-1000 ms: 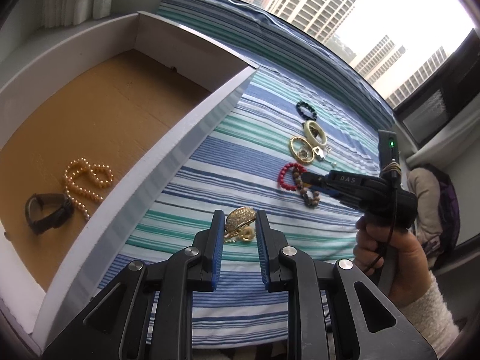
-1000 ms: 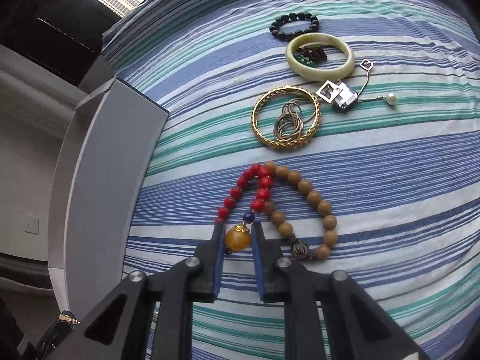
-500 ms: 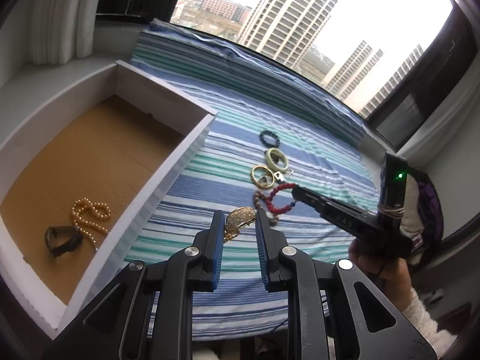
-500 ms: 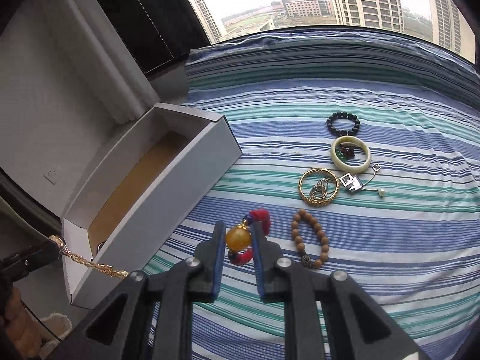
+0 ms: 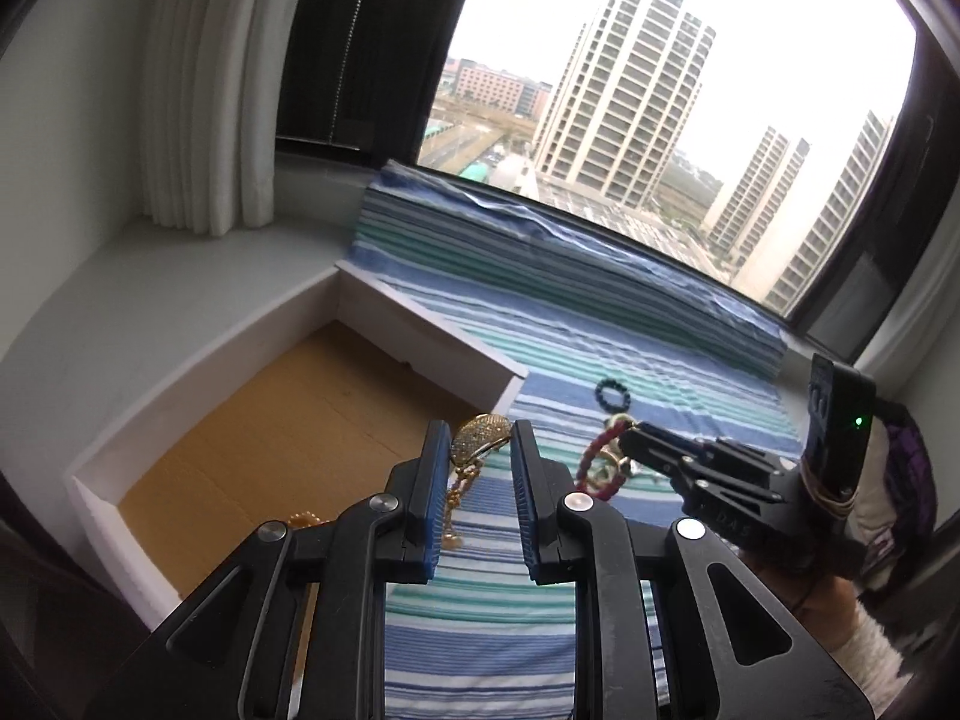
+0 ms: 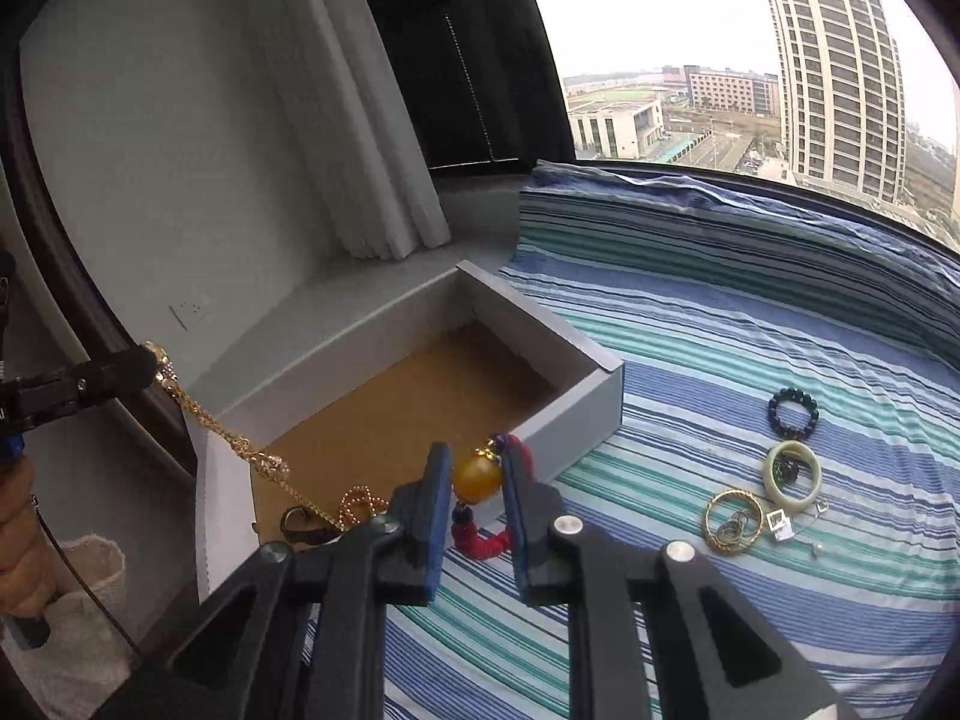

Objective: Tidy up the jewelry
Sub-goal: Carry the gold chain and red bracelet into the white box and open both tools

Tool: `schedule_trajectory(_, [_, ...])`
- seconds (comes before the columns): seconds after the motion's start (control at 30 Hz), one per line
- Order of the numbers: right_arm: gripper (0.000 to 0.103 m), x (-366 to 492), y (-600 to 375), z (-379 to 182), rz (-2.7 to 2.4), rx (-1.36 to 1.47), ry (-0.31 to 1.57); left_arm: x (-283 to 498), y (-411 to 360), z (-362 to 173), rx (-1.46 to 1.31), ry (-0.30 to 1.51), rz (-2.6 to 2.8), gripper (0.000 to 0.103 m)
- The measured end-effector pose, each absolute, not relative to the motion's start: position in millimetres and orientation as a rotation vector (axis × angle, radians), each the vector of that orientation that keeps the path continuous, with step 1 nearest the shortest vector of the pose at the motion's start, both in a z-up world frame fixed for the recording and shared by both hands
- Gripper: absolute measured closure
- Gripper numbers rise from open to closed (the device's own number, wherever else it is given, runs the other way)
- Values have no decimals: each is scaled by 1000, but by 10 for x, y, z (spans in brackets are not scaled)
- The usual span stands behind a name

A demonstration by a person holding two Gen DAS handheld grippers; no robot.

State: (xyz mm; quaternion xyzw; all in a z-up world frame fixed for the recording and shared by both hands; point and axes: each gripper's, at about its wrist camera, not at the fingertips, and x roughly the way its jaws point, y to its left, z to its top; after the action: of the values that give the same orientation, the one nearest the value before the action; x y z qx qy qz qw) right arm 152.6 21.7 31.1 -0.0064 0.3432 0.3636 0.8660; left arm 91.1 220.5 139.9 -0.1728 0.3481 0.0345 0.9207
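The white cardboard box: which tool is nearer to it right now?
Left. The left tool hangs over the white cardboard box's near wall with the gold necklace; the right tool holds the red bead bracelet above the striped cloth beside it.

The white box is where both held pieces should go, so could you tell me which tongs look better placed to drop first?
Left, probably: the left tongs hold the gold necklace already dangling over the white box; the right tongs hold their red bracelet beside it.

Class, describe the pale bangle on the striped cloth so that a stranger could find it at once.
Start at the white box on the striped cloth and look right to the jewelry lying there. The pale bangle lies between the dark bead bracelet and the gold bangle; it alone is a smooth, solid cream ring.
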Motion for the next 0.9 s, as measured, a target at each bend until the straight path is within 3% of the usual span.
schedule_trajectory(0.23, [86,1737,913,416,845,-81,685,1342,2589,1112,-329,730,177,84])
schedule_trajectory(0.63, [85,2372,1739,-469,863,-189,886,2005,3068,-183,-369,919,308,82])
schedule_trajectory(0.67, [84,2421,1752,-544,857,-193,901,2031,3063,-289,-359,940,324,77])
schedule_trajectory(0.73, [83,2511,1767,-665,844,-188,929,2042,3024,-436,-332,971,352,48])
schedule_trajectory(0.77, [70,2547,1770,-699,836,-186,937,2005,2985,-460,-318,970,376,26])
schedule_trajectory(0.8, [62,2573,1752,-722,831,-177,940,1970,2963,-473,-304,955,404,15])
schedule_trajectory(0.83, [51,2589,1721,-731,827,-166,938,1931,2940,-469,-290,934,430,12])
schedule_trajectory(0.9, [40,2602,1671,-737,798,-164,933,1870,2892,-448,-265,904,466,4])
